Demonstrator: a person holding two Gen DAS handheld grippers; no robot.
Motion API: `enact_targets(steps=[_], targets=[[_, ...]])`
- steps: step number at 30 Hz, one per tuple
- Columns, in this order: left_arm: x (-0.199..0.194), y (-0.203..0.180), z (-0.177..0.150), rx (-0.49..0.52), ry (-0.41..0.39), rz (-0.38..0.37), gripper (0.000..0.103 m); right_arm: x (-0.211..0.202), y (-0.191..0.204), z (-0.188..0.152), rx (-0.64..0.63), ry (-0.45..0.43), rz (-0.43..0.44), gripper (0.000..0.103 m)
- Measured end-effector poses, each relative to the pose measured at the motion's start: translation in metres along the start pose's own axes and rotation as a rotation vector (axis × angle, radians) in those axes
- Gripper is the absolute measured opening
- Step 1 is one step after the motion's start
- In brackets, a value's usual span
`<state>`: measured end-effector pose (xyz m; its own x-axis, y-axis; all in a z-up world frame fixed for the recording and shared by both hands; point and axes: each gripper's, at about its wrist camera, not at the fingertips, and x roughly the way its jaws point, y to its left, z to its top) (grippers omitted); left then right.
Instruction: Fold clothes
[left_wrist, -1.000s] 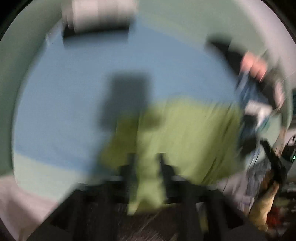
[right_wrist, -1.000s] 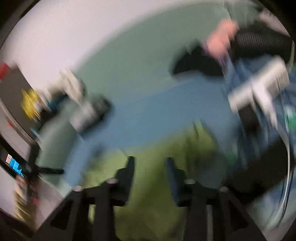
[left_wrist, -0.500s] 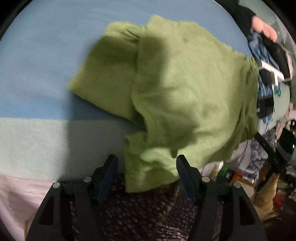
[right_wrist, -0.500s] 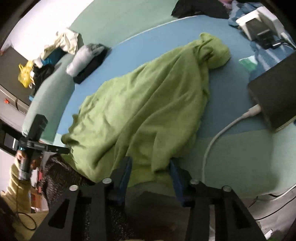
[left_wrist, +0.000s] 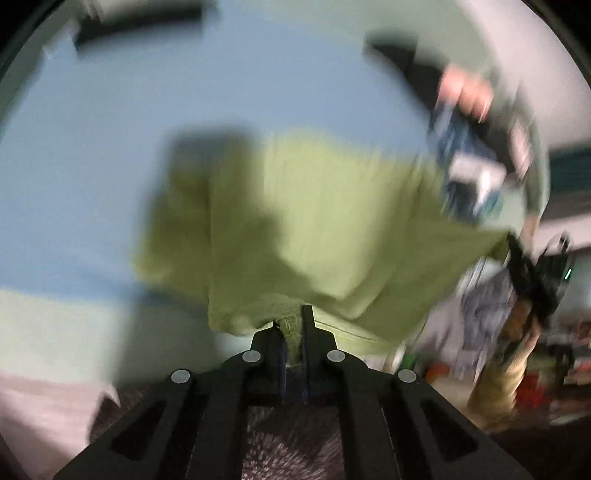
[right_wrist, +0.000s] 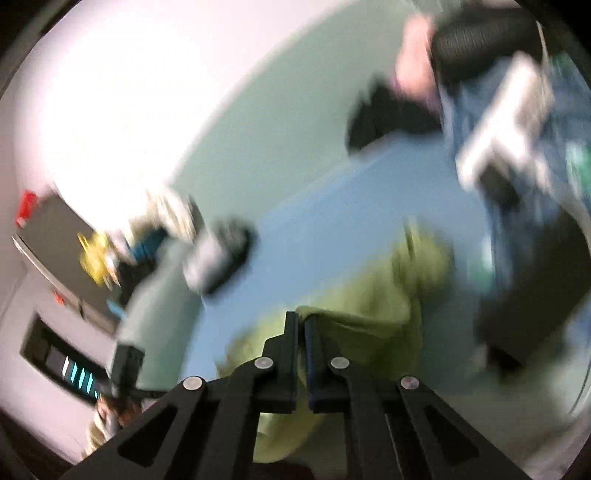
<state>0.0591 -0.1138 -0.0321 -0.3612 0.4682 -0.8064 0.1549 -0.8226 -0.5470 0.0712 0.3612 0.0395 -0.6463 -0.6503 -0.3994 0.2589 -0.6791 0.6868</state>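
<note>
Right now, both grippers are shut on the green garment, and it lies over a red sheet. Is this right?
Not quite: the sheet is blue, not red, as the left wrist view shows. The rest holds: the left gripper and the right gripper are each shut on the green garment, their jaws having just closed on its edge.

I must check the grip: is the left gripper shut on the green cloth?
Shut on it: the left gripper has its fingers nearly together with green cloth pinched between.
</note>
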Motion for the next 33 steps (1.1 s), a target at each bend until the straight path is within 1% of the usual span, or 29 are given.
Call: enact_targets(steps=[5, 6, 9, 10, 12, 13, 15, 17, 18, 19, 20, 21, 22, 23, 24, 25, 27, 28, 31, 33], targets=[[-0.122, -0.016, 0.031, -0.040, -0.422, -0.172, 0.005, -0.047, 0.057, 0.073, -0.113, -0.230, 0.086, 0.002], [-0.143, -0.021, 0.036, -0.044, -0.488, -0.197, 0.005, -0.053, 0.068, 0.085, -0.124, -0.256, 0.107, 0.002], [-0.166, -0.062, 0.038, -0.028, -0.559, -0.232, 0.006, -0.063, 0.099, 0.101, -0.137, -0.290, 0.173, 0.002], [-0.174, -0.071, 0.039, -0.015, -0.570, -0.234, 0.006, -0.066, 0.112, 0.105, -0.165, -0.303, 0.165, 0.002], [-0.191, -0.081, 0.038, -0.006, -0.568, -0.193, 0.006, -0.066, 0.125, 0.111, -0.211, -0.304, 0.139, 0.002], [-0.198, -0.078, 0.041, -0.017, -0.549, -0.161, 0.006, -0.059, 0.126, 0.117, -0.211, -0.288, 0.124, 0.002], [-0.190, -0.075, 0.052, -0.061, -0.505, -0.110, 0.006, -0.040, 0.122, 0.128, -0.184, -0.244, 0.091, 0.002], [-0.180, -0.067, 0.066, -0.122, -0.490, -0.073, 0.006, -0.010, 0.111, 0.142, -0.158, -0.196, 0.047, 0.002], [-0.177, -0.065, 0.074, -0.151, -0.496, -0.041, 0.006, 0.007, 0.106, 0.150, -0.152, -0.182, 0.015, 0.002], [-0.180, -0.066, 0.086, -0.175, -0.528, 0.017, 0.006, 0.021, 0.102, 0.159, -0.141, -0.173, -0.003, 0.002], [-0.181, -0.067, 0.097, -0.187, -0.566, 0.082, 0.006, 0.032, 0.097, 0.170, -0.118, -0.169, 0.001, 0.002], [-0.181, -0.069, 0.107, -0.175, -0.612, 0.133, 0.006, 0.044, 0.093, 0.183, -0.088, -0.170, 0.014, 0.002], [-0.183, -0.073, 0.114, -0.158, -0.650, 0.139, 0.006, 0.055, 0.095, 0.196, -0.086, -0.180, 0.033, 0.002], [-0.184, -0.078, 0.119, -0.135, -0.685, 0.148, 0.006, 0.061, 0.102, 0.203, -0.118, -0.204, 0.027, 0.002], [-0.184, -0.083, 0.122, -0.100, -0.714, 0.160, 0.006, 0.064, 0.110, 0.206, -0.160, -0.234, 0.005, 0.002], [-0.184, -0.088, 0.124, -0.066, -0.742, 0.173, 0.006, 0.070, 0.116, 0.207, -0.199, -0.244, -0.020, 0.002], [-0.183, -0.099, 0.129, 0.005, -0.800, 0.198, 0.006, 0.083, 0.123, 0.205, -0.262, -0.233, -0.067, 0.002], [-0.180, -0.100, 0.130, 0.026, -0.810, 0.203, 0.006, 0.090, 0.118, 0.199, -0.276, -0.218, -0.092, 0.002], [-0.154, -0.084, 0.124, 0.012, -0.738, 0.173, 0.006, 0.105, 0.090, 0.177, -0.250, -0.164, -0.139, 0.002], [-0.132, -0.068, 0.115, -0.010, -0.669, 0.152, 0.006, 0.114, 0.062, 0.152, -0.218, -0.101, -0.161, 0.002]])
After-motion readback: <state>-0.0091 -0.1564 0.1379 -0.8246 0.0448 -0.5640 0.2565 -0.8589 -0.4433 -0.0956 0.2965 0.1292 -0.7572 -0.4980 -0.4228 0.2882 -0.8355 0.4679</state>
